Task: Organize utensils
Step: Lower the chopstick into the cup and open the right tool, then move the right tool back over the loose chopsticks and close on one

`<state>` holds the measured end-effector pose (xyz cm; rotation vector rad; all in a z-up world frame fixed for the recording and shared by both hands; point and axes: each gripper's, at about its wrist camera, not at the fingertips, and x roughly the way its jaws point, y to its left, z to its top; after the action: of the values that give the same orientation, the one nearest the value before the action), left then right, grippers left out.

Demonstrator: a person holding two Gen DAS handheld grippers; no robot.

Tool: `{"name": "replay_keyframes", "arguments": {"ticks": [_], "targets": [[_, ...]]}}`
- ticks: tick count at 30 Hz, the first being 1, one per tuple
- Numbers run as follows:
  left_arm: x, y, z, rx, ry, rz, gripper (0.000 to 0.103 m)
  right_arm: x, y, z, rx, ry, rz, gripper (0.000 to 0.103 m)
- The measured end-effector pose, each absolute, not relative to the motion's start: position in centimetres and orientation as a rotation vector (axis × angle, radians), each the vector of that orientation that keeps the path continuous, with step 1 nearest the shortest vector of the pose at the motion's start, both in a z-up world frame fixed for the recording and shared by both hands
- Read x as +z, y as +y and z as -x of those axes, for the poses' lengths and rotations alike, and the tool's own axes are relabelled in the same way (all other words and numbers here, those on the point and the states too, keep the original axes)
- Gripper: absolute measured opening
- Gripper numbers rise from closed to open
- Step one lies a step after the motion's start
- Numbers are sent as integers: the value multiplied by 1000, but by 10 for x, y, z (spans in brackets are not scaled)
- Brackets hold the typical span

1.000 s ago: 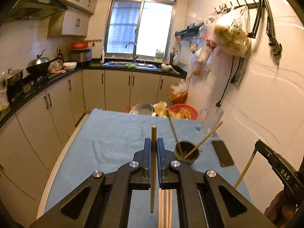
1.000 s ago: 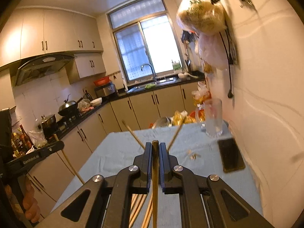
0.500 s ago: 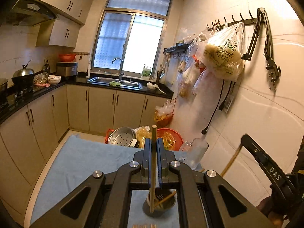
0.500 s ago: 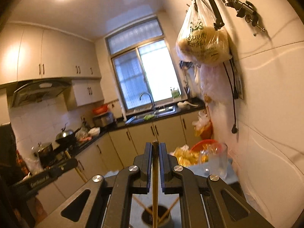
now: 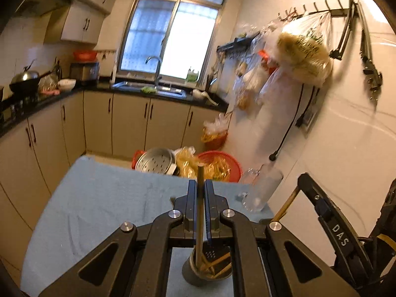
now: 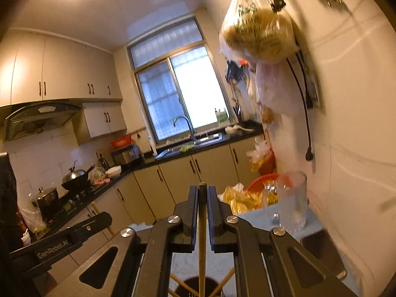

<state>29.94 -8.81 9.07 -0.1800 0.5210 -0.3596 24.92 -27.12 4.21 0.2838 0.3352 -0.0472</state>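
Observation:
My left gripper is shut on a wooden chopstick that stands upright. Its lower end meets the mouth of a dark round holder, which has several chopsticks leaning inside. My right gripper is shut on another upright chopstick. That one hangs over the same holder, whose rim shows at the bottom edge. Each view catches the other gripper from the side, still gripping its chopstick.
The holder stands on a table under a blue cloth. A clear glass mug and a black phone sit near the right wall. Past the far edge are a steel steamer and a red basket. Bags hang on the wall.
Both grippers moved forward over the table with their chopsticks. The holder, once ahead of the fingers, now lies right beneath them. The mug and far edge are nearer.

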Motion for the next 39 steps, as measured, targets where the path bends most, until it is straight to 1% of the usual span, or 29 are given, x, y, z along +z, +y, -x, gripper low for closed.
{"name": "replay_keyframes", "arguments": {"ticks": [8,12,15,17,19,20,21,22,23,25,27,28,29,32,35,36,39], "targets": [[69,-91,-294,-364,567,185,5,8,-280,-252,-32,409,-329,8],[60,-94,-290,-352,609,165,5,-4,-285,-251,-29,442,-338,12],[54,-96,-290,-351,640,152,6,-8,-288,-251,-36,465,-342,12],[50,-97,-286,-331,653,135,6,-10,-289,-250,-23,492,-350,14],[50,-95,-277,-377,661,139,7,-6,-293,-241,-18,503,-375,22],[53,-93,-271,-378,663,134,8,-2,-294,-235,-17,500,-373,24],[56,-90,-263,-371,661,129,12,4,-293,-226,-16,495,-363,30],[61,-85,-254,-365,660,124,25,9,-292,-218,-18,495,-355,37],[64,-81,-247,-356,661,122,42,15,-291,-207,-13,496,-349,39],[70,-63,-221,-315,636,123,56,23,-284,-181,13,498,-328,57],[71,-48,-193,-274,607,98,58,24,-277,-156,38,517,-313,58],[69,-42,-186,-261,607,89,61,22,-273,-144,47,541,-311,58],[65,-35,-175,-243,615,77,61,18,-270,-136,53,564,-314,58],[49,-16,-147,-190,642,35,61,-2,-262,-108,75,667,-345,58],[29,-1,-126,-167,696,22,61,-20,-254,-91,79,731,-323,57],[23,5,-118,-161,715,35,61,-28,-252,-85,88,760,-325,56],[10,16,-104,-163,772,65,61,-41,-244,-71,128,823,-331,48]]}}
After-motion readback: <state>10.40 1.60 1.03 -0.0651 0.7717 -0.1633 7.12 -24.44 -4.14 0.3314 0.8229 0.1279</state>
